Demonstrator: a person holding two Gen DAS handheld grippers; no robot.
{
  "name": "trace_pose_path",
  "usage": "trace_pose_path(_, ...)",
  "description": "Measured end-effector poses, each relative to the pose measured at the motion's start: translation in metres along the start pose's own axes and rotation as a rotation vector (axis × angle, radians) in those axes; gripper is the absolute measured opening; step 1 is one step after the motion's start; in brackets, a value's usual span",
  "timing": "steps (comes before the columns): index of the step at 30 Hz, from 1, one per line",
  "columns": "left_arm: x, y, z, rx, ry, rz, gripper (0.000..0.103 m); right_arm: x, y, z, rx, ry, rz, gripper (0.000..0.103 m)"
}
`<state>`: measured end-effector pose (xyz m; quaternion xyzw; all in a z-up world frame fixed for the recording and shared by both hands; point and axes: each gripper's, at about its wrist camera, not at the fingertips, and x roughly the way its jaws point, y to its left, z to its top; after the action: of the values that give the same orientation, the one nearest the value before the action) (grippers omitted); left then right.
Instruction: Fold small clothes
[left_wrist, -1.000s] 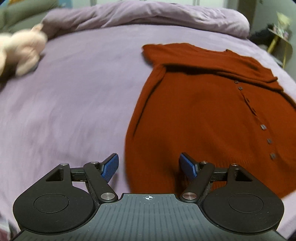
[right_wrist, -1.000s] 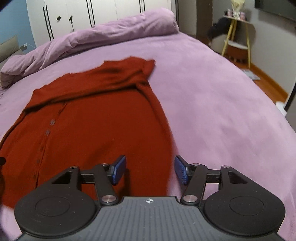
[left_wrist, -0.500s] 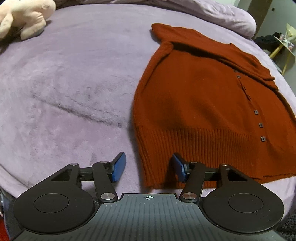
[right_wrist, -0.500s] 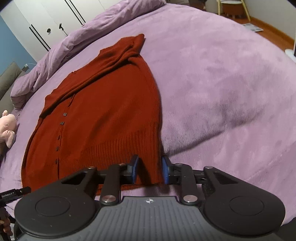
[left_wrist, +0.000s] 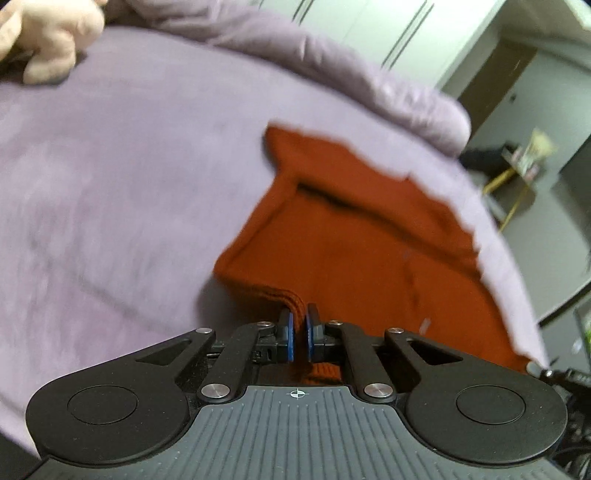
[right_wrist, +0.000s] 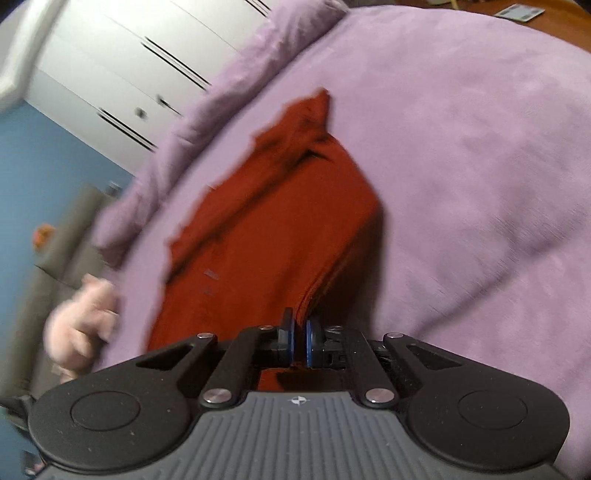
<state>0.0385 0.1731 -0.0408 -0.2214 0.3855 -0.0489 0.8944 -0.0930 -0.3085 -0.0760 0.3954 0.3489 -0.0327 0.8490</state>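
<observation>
Bed (left_wrist: 110, 192) with a fuzzy lilac cover fills most of both views, rumpled duvet (left_wrist: 332, 74) at the far end, white wardrobe (right_wrist: 122, 81) and blue wall behind. My left gripper (left_wrist: 298, 334) and right gripper (right_wrist: 299, 339) are both pinched onto the rust-red cardigan's (left_wrist: 351, 258) hem, lying mid-bed. Pink plushie (left_wrist: 48, 40) sits off to the side.

Bedspread (left_wrist: 110, 184) left of cardigan (left_wrist: 351, 240) open — plush toy (left_wrist: 48, 40) far off.

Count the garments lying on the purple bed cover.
1: a rust-red knitted cardigan lies mid-bed, hem corners pinched by the left gripper and right gripper. None visibly hidden.
</observation>
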Motion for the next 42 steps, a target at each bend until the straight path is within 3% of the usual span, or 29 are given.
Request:
trace_pose_path(2,0.003,-0.005,0.019,0.001,-0.039,-0.003,0.008,0.002,0.007,0.015,0.007,-0.034,0.040,0.005)
trace_pose_path(5,0.019,-0.013,0.043,0.037,-0.084,0.048,0.008,0.013,0.023,0.039,-0.029,-0.079,0.024,0.005)
trace_pose_path(8,0.047,-0.024,0.055,0.111,-0.104,0.128,0.008,0.032,0.041,0.058,-0.119,-0.124,-0.051,0.005)
trace_pose_path(12,0.077,-0.035,0.055,0.204,-0.099,0.178,0.011,0.063,0.056,0.072,-0.230,-0.140,-0.168,0.005)
trace_pose_path(15,0.085,-0.032,0.054,0.217,-0.113,0.222,0.028,0.081,0.063,0.075,-0.344,-0.135,-0.261,0.006)
trace_pose_path(16,0.083,-0.028,0.055,0.220,-0.135,0.228,0.040,0.085,0.064,0.075,-0.363,-0.127,-0.290,0.007)
trace_pose_path(17,0.081,-0.023,0.056,0.223,-0.151,0.219,0.049,0.086,0.063,0.076,-0.373,-0.131,-0.309,0.010)
trace_pose_path(18,0.078,-0.019,0.056,0.229,-0.158,0.204,0.053,0.084,0.062,0.076,-0.379,-0.152,-0.323,0.013)
trace_pose_path(20,0.080,-0.010,0.057,0.257,-0.135,0.174,0.057,0.079,0.058,0.075,-0.396,-0.181,-0.319,0.030)
trace_pose_path(22,0.089,-0.005,0.056,0.294,-0.093,0.177,0.057,0.080,0.053,0.074,-0.436,-0.170,-0.317,0.038)
trace_pose_path(26,0.108,-0.007,0.052,0.368,-0.028,0.181,0.057,0.101,0.050,0.071,-0.557,-0.054,-0.333,0.044)
trace_pose_path(33,0.129,-0.017,0.049,0.426,0.019,0.148,0.044,0.130,0.052,0.065,-0.674,0.021,-0.375,0.043)
trace_pose_path(35,0.129,-0.017,0.049,0.430,0.021,0.149,0.024,0.130,0.052,0.065,-0.671,0.014,-0.365,0.027)
trace_pose_path(37,0.129,-0.016,0.049,0.430,0.027,0.135,0.016,0.129,0.052,0.062,-0.684,0.012,-0.359,0.016)
trace_pose_path(38,0.131,-0.015,0.050,0.428,0.040,0.128,0.016,0.131,0.054,0.061,-0.700,0.010,-0.361,0.012)
trace_pose_path(42,0.139,-0.015,0.054,0.428,0.063,0.132,0.018,0.139,0.059,0.054,-0.772,0.012,-0.378,0.010)
